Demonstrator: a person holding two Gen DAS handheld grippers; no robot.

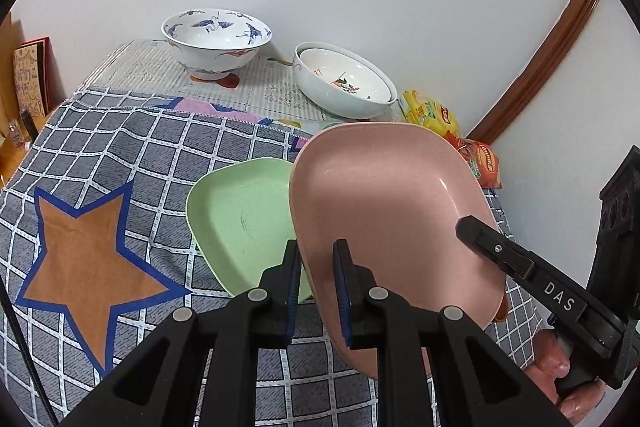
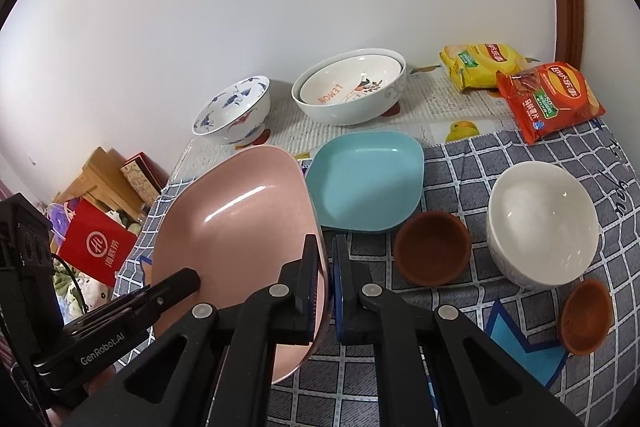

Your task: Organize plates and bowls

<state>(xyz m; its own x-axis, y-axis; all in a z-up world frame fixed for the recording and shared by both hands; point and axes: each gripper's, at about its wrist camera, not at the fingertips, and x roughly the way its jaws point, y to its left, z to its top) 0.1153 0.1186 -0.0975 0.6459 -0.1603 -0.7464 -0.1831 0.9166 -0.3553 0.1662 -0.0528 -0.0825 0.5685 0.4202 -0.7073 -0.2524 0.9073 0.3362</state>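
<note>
Gripping the pink plate (image 1: 384, 211) from both sides, I have it lifted and tilted above the checked cloth (image 1: 120, 155) of the table. My left gripper (image 1: 316, 291) is clenched on the plate's near rim, one finger on the inner face and the other on the underside. My right gripper (image 2: 325, 287) pinches the rim in the same way on the opposite side; in the left wrist view its finger lies across the plate's right edge.

Just beside the pink plate, toward the left edge of the table, a green plate (image 1: 240, 215) lies flat on the cloth, partly hidden behind the raised one. On the other side, a blue plate (image 2: 368, 179) rests on the cloth with a brown bowl (image 2: 432, 247) touching its near edge. A white bowl (image 2: 542, 223) stands near the right edge, and a second brown bowl (image 2: 586, 311) tilts just in front of it.

Along the back edge by the wall stand a crane-patterned bowl (image 1: 216, 39) and a nested pair of white bowls (image 1: 344, 83). Two crisp packets, yellow (image 2: 480, 67) and red (image 2: 550, 99), lie at the back right corner.
</note>
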